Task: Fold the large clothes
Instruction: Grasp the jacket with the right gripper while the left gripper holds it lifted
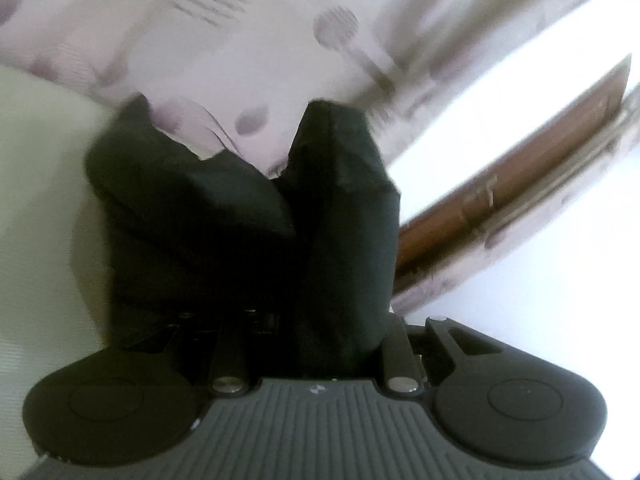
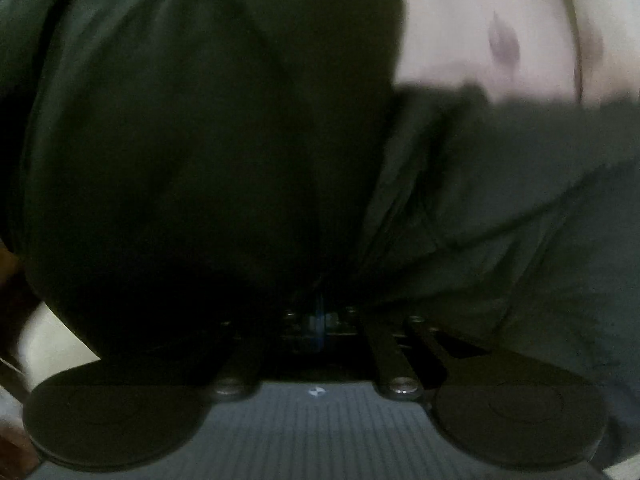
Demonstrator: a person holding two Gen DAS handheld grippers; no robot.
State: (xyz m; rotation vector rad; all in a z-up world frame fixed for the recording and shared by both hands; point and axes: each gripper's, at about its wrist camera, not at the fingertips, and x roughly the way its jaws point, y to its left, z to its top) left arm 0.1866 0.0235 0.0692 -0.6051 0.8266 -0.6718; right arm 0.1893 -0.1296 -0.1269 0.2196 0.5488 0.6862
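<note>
A dark green-black garment (image 1: 240,216) is bunched over my left gripper (image 1: 294,208) and hides its fingers; the jaws stand close together with the cloth between them. In the right wrist view the same dark garment (image 2: 200,152) fills most of the frame and drapes over my right gripper (image 2: 316,264). Its fingers are hidden under the cloth, which is pinched at the centre. Both views are blurred by motion.
A white sheet with purple dots and stripes (image 1: 248,48) lies behind the garment, and it shows in the right wrist view (image 2: 480,24) too. A brown wooden bed rail (image 1: 520,176) runs diagonally at the right. A pale wall (image 1: 36,184) is at the left.
</note>
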